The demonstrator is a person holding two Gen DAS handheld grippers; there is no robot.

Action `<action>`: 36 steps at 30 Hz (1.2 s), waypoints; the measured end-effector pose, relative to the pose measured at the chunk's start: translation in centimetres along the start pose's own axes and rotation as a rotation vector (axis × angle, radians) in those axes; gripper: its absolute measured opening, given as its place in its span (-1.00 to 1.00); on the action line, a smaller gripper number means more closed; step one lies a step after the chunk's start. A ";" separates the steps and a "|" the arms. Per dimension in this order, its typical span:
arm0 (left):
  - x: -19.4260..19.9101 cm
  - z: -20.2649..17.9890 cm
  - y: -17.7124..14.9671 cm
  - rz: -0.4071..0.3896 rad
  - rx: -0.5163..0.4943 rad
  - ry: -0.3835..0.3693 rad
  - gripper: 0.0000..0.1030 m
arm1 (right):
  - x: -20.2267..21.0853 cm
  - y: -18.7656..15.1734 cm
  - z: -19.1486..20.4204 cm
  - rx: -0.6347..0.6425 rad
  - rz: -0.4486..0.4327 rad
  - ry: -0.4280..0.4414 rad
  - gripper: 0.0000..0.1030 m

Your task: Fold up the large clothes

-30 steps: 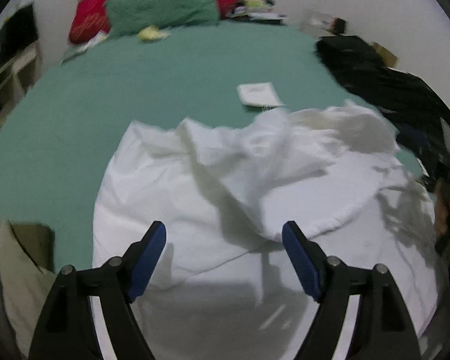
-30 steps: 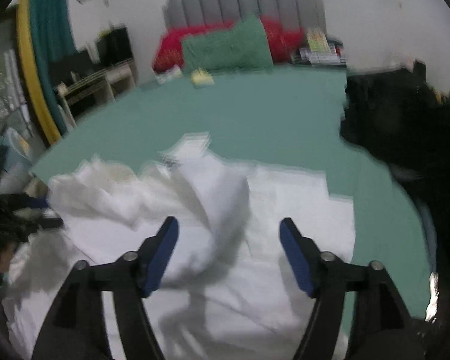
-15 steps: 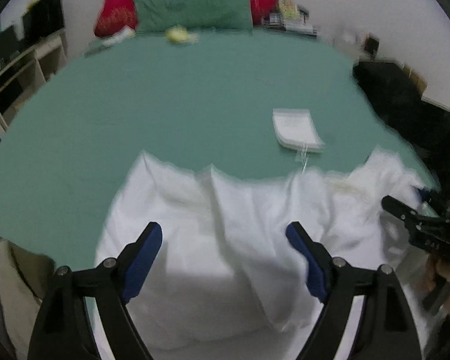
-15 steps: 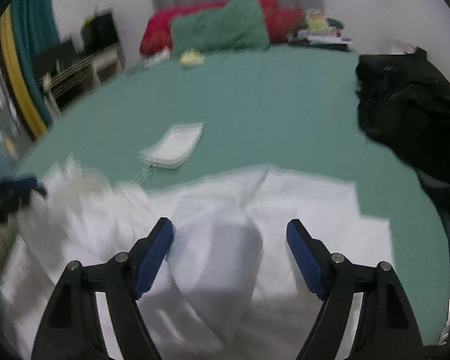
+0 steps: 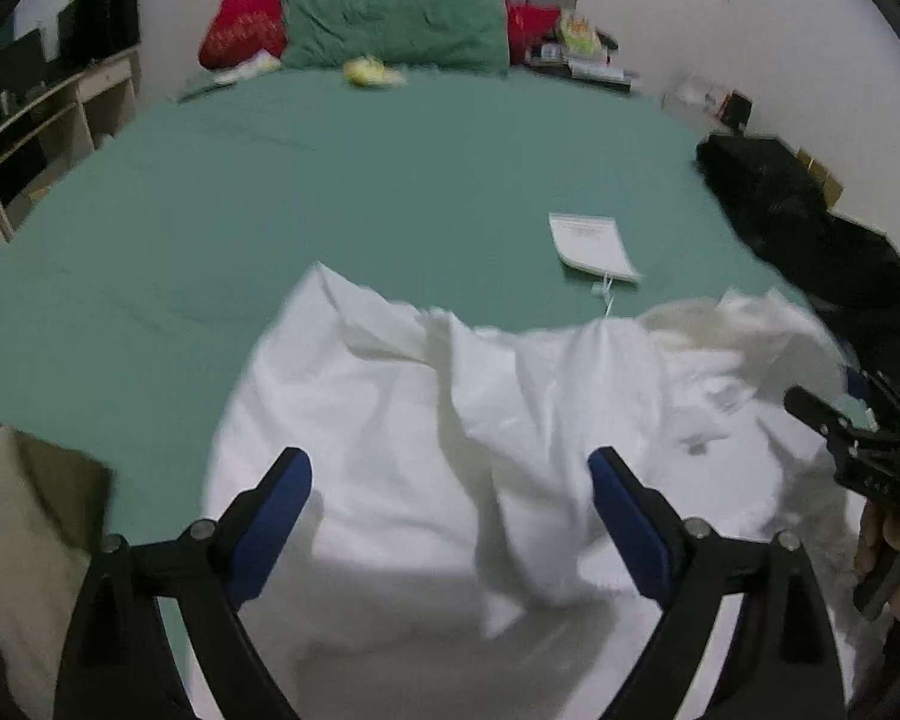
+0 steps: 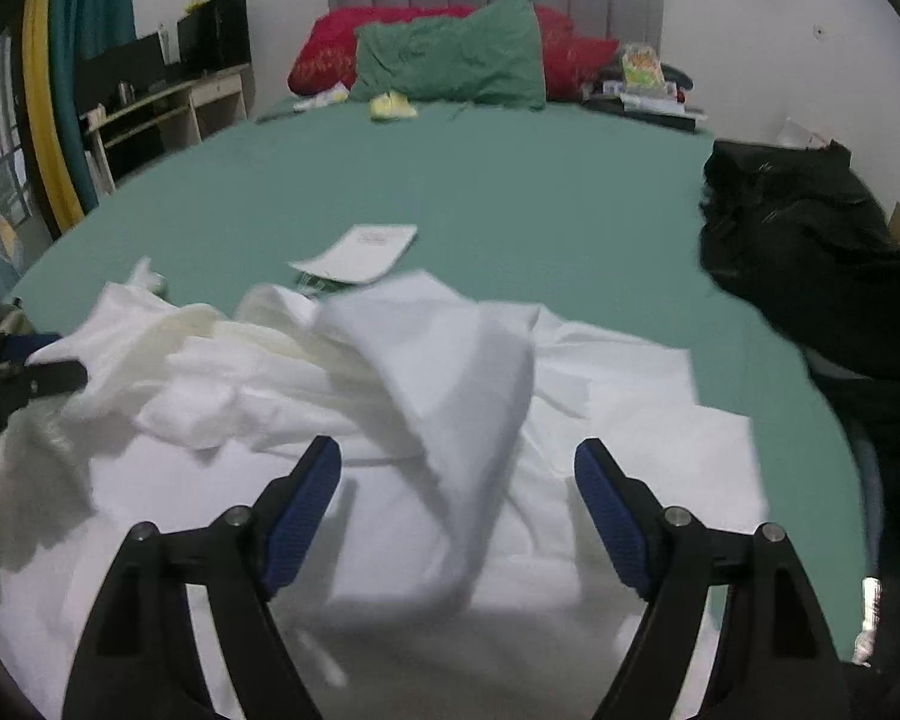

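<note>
Open green bedsheet (image 5: 390,192) beyond white garment (image 5: 402,420) edge

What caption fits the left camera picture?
Left gripper, jaws opening, over a crumpled white garment on a green bed.

You have a broad stretch of bare green bed (image 5: 342,192) open between the rumpled white garment (image 5: 426,420) at the near edge and the pillows (image 5: 390,18) at the head. A flat white packet (image 5: 594,246) lies just beyond the garment toward the right edge. A black heap of clothing (image 6: 810,252) blocks the right edge. Raised folds of the garment stand between both pairs of fingers (image 5: 270,510) and the open middle.
</note>
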State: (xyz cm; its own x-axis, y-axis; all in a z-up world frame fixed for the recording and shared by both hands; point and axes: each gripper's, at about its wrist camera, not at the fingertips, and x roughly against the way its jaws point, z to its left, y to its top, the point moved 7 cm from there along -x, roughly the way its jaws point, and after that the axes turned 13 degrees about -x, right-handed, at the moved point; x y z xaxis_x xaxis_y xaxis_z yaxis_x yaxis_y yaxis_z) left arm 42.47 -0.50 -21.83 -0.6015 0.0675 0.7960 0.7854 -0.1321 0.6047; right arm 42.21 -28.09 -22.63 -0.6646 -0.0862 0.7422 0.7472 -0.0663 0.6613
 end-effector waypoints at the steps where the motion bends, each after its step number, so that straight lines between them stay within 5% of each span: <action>1: 0.8 0.2 0.0 -0.011 0.010 -0.003 0.81 | 1.3 -0.1 -0.2 0.017 -0.020 -0.011 0.53; 4: 3.6 1.2 -1.5 -0.029 0.050 0.017 0.81 | 4.4 -1.4 -1.4 0.032 -0.049 -0.060 0.53; 11: 9.5 4.0 -9.4 -0.028 0.109 0.084 0.81 | 10.3 -8.6 -8.2 -0.149 0.011 -0.150 0.53; 19: 11.2 5.3 -19.9 0.088 0.185 0.080 0.81 | 14.9 -17.3 -13.4 -0.353 0.136 -0.230 0.53; 26: 12.7 2.3 -20.2 0.000 0.138 -0.043 0.84 | 16.2 -20.9 -12.2 -0.315 0.178 -0.246 0.49; 28: 11.9 1.2 -20.0 0.019 0.089 -0.036 0.87 | 16.6 -21.2 -11.4 -0.296 0.174 -0.247 0.33; 32: 8.2 1.1 -22.4 0.179 0.056 0.040 0.85 | 17.2 -21.5 -10.7 -0.328 0.178 -0.188 -0.37; 34: 8.6 1.0 -22.5 0.150 0.022 0.057 0.81 | 17.4 -21.6 -10.5 -0.335 0.173 -0.175 -0.62; 35: 8.8 0.8 -22.6 0.159 0.005 0.055 0.69 | 17.3 -21.7 -10.1 -0.361 0.190 -0.118 -0.92; 36: 9.0 0.7 -22.7 0.156 0.001 0.051 0.46 | 17.4 -21.7 -10.0 -0.377 0.188 -0.111 -0.92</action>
State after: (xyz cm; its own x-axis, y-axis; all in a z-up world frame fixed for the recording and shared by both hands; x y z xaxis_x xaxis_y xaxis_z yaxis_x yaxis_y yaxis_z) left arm 19.29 3.80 -28.39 -0.4786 -0.0039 0.8780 0.8702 -0.1360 0.4737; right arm 14.53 -38.08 -25.18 -0.4983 -0.0258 0.8666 0.7922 -0.4196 0.4431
